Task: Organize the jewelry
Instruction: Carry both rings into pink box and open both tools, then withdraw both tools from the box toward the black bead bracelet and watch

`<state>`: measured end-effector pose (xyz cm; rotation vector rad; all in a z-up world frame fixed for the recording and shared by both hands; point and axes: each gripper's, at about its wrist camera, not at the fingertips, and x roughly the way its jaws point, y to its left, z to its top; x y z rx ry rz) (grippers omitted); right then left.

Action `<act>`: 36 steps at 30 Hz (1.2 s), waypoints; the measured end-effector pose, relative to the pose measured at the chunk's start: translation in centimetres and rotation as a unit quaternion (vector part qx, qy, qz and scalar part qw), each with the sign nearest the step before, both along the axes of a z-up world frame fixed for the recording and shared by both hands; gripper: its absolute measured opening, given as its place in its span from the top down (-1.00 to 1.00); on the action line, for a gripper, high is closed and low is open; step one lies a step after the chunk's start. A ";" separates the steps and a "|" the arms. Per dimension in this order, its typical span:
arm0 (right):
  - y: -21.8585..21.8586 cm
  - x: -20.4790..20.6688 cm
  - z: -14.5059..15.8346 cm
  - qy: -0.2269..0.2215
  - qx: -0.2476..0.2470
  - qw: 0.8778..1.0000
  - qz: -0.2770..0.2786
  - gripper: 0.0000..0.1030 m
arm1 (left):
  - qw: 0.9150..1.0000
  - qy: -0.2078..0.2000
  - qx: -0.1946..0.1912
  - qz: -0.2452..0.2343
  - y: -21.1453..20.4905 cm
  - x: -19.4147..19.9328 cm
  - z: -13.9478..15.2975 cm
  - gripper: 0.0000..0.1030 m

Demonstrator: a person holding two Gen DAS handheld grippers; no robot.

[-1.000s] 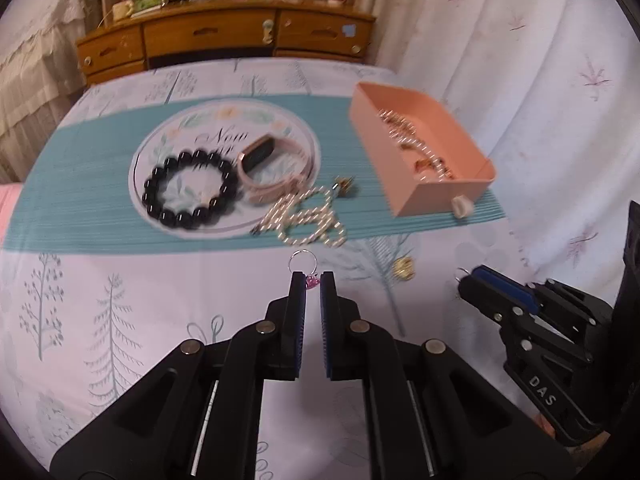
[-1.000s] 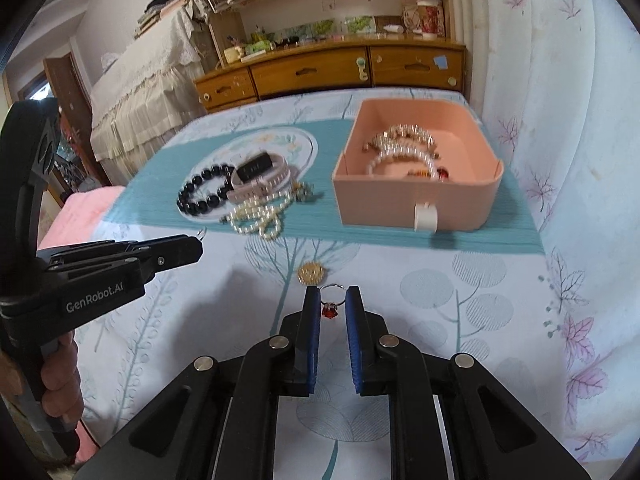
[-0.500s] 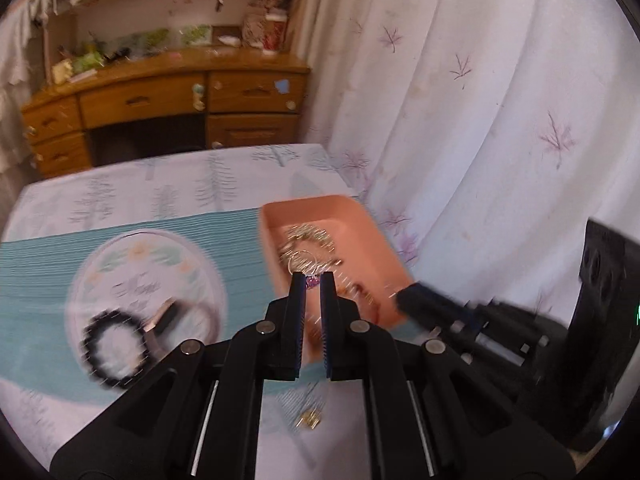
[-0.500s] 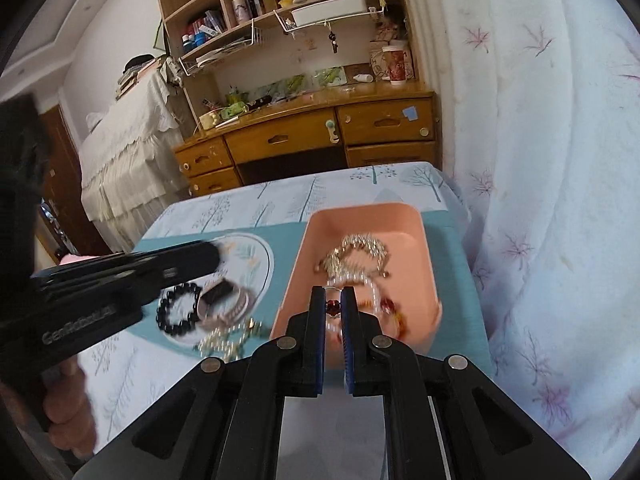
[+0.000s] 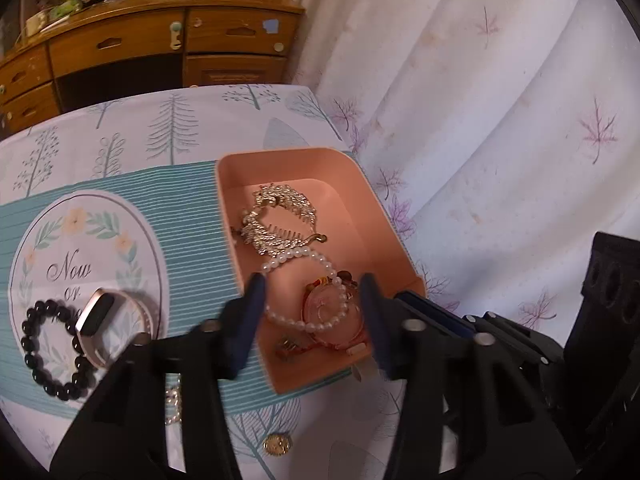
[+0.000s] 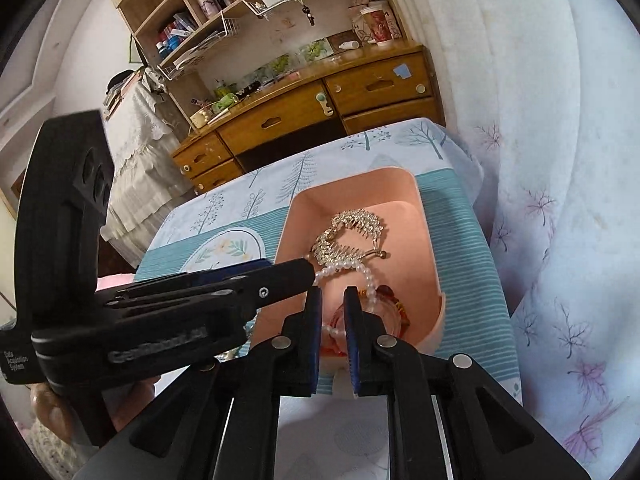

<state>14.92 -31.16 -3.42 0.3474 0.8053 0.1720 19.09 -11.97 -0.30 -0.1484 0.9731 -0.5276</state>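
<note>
Tree-print cloth counter (image 5: 120,136): pink plastic tray (image 5: 394,248) held several pieces; black bead bracelet (image 5: 48,344) and gold coin charm (image 5: 278,444) remained outside. Left tool (image 5: 312,316) spread wide; right tool (image 6: 333,312) slightly parted, empty.

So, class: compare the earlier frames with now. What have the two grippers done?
Both carried small ring charms from the tablecloth over the pink plastic tray. The left gripper has opened wide, releasing its charm; the right gripper has parted slightly. The black bead bracelet stayed put.

A home, likely a bedroom: at the far side stands a wooden dresser (image 6: 320,108) with drawers, under cluttered wall shelves (image 6: 240,12) of books and bottles. A leaf-print curtain (image 6: 560,160) hangs on the right, and a lace-edged cloth (image 6: 136,148) drapes furniture at far left.
</note>
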 end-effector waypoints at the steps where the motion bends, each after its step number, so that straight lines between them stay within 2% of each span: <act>1: -0.2 0.0 0.0 0.002 0.009 1.000 0.002 0.77 | 1.000 -0.001 -0.001 0.003 0.3 -0.2 0.1 0.04; 7: -0.6 -1.1 0.4 0.020 0.023 0.999 -0.011 0.76 | 1.000 -0.007 0.006 0.024 2.9 -1.3 1.5 0.04; 10: -0.2 -1.4 1.1 0.033 0.014 0.999 -0.016 0.76 | 0.999 -0.009 0.015 0.028 4.3 -2.2 2.4 0.04; 17: 2.4 -1.9 6.3 0.054 -0.023 0.998 0.004 0.74 | 0.997 -0.024 0.033 0.060 9.2 -4.2 6.0 0.04; 19: 3.3 -2.0 8.5 0.057 -0.029 0.998 0.016 0.68 | 0.996 -0.033 0.038 0.067 10.7 -4.9 7.2 0.04; 23: 5.2 -2.3 12.7 0.047 -0.044 0.997 0.031 0.28 | 0.993 -0.057 0.061 0.080 13.6 -6.7 9.7 0.04; 27: 8.1 -2.9 15.4 0.036 -0.066 0.996 0.057 0.23 | 0.991 -0.062 0.080 0.091 16.1 -7.7 10.7 0.04; 32: 12.7 -2.0 15.3 0.062 -0.084 0.990 0.099 0.23 | 0.987 -0.059 0.111 0.099 18.7 -7.8 10.8 0.04; 36: 15.4 -0.3 12.9 0.097 -0.082 0.984 0.122 0.24 | 0.986 -0.035 0.130 0.099 20.4 -6.3 8.7 0.04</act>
